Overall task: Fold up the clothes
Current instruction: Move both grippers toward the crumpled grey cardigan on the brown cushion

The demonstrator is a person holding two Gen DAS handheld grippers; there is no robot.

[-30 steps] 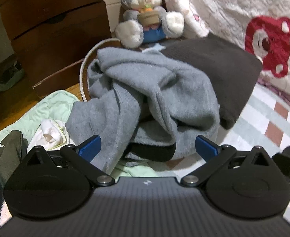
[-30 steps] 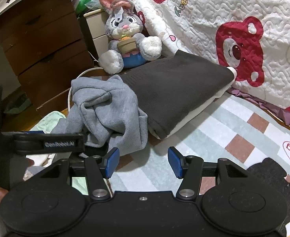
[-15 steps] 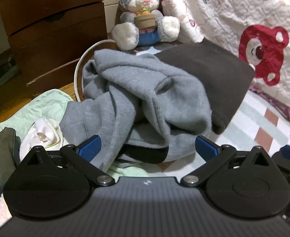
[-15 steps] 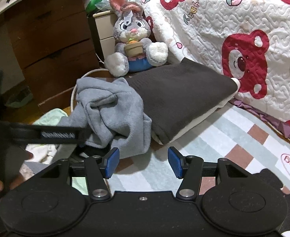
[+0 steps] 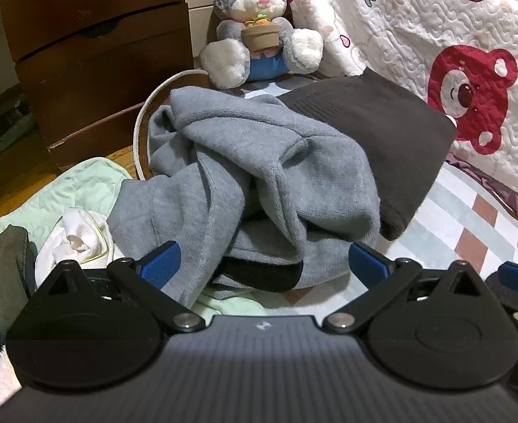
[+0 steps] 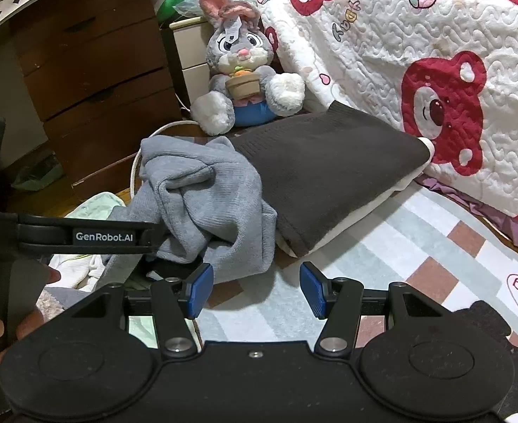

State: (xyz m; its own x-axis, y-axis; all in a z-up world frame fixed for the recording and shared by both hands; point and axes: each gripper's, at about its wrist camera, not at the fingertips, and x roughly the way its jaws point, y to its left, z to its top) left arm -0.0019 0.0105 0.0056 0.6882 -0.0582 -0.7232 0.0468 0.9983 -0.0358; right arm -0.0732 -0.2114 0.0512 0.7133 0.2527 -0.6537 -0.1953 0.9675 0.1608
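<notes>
Now both claws have edged closer to the crumpled grey sweater (image 5: 259, 176): left claw (image 5: 262, 264) spread wide, right claw (image 6: 255, 289) released, neither gripping; dark sweater (image 6: 329, 169) lies folded beside it.

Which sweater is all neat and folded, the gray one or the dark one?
The dark brown sweater, lying flat beside the quilt. The gray sweater is a crumpled heap.

Centre: crumpled grey knit sweater (image 5: 259, 172), heaped on the striped and checked mat (image 5: 470, 211).
Right of it: folded dark brown knit garment (image 5: 382, 130), touching, partly beneath its edge.
Behind: grey plush rabbit (image 5: 259, 28), before the brown wooden drawer chest (image 5: 97, 53).
Left: pale green quilted cloth (image 5: 82, 187), small white garment (image 5: 72, 243) on it.
Far right: bear-print quilt (image 5: 435, 35).
</notes>
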